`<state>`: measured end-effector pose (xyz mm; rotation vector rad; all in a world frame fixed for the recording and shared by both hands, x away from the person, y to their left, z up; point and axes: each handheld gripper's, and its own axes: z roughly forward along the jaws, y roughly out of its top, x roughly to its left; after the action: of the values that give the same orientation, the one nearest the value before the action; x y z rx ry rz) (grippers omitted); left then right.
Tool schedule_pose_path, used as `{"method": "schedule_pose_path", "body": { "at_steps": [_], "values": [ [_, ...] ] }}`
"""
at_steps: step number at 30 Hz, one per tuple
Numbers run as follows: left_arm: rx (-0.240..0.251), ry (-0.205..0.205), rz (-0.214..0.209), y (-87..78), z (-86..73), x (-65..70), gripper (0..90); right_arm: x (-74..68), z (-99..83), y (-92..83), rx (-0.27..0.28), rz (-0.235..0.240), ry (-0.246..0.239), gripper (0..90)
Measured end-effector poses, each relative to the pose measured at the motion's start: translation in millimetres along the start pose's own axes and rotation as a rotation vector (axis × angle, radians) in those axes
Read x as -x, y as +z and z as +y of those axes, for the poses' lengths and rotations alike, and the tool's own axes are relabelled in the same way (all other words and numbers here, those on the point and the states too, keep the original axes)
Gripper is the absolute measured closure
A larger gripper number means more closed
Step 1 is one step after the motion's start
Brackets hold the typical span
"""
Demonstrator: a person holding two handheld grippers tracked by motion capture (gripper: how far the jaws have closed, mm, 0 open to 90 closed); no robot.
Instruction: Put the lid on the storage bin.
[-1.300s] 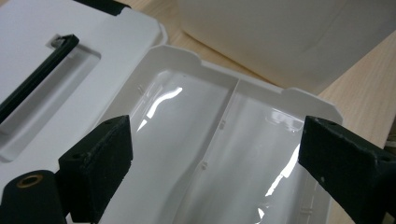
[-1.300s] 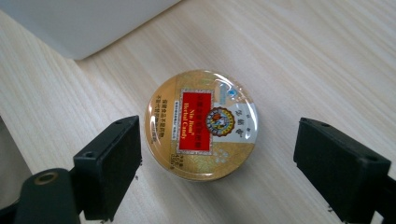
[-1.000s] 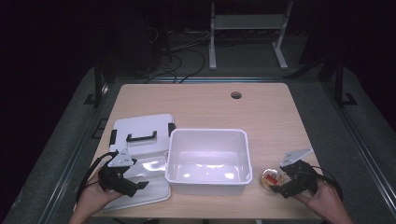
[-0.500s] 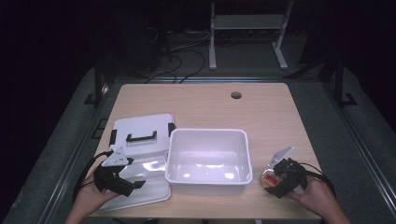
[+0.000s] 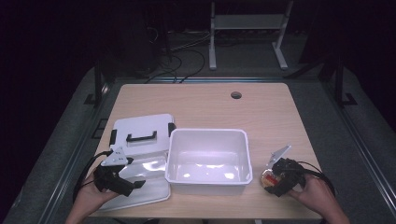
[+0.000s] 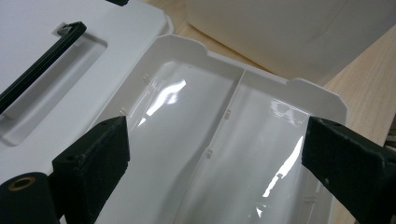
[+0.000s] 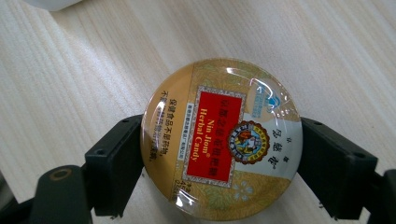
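Item one: a round candy tin, gold-rimmed with a red label reading "Herbal Candy", which we log at the near right of the worktop, just right of the white bin. The right gripper has its fingers pressed against the tin's two opposite edges, pinching it; in the right gripper view we see wood grain all around it, though we cannot tell whether the tin rests on the worktop or is lifted.

Item two: the white bin, open-topped and rectangular, near the middle of the worktop.

Item three: a white lid with a black handle, lying flat to the left of the bin.

Item four: a shallow clear tray with a central divider, at the near left, just beside the lid. We note the left gripper above it, fingers spread wide and pinching nothing.
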<state>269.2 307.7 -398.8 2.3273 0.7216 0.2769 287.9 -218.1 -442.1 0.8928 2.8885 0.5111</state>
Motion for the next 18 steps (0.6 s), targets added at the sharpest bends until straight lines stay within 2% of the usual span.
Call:
{"method": "schedule_pose_path", "body": {
  "at_steps": [6, 8, 13, 18],
  "values": [
    [-0.002, 0.004, 0.0, -0.3, -1.0, -0.3, 7.4, 0.1, -0.6, -2.7, -0.018, 0.006, -0.032, 19.9],
    [-0.004, 0.005, -0.004, 0.2, -1.0, 0.1, 7.4, 1.7, -0.3, -7.4, -0.013, 0.017, -0.036, 20.0],
    [-0.003, 0.012, -0.013, 1.4, -0.5, 1.1, 7.4, 5.0, 2.3, -22.5, 0.01, -0.002, -0.071, 20.0],
    [-0.007, 0.016, -0.017, 1.7, -0.7, 1.2, 7.4, 8.9, 7.0, -40.7, 0.026, -0.001, -0.113, 20.0]
  ]
}}
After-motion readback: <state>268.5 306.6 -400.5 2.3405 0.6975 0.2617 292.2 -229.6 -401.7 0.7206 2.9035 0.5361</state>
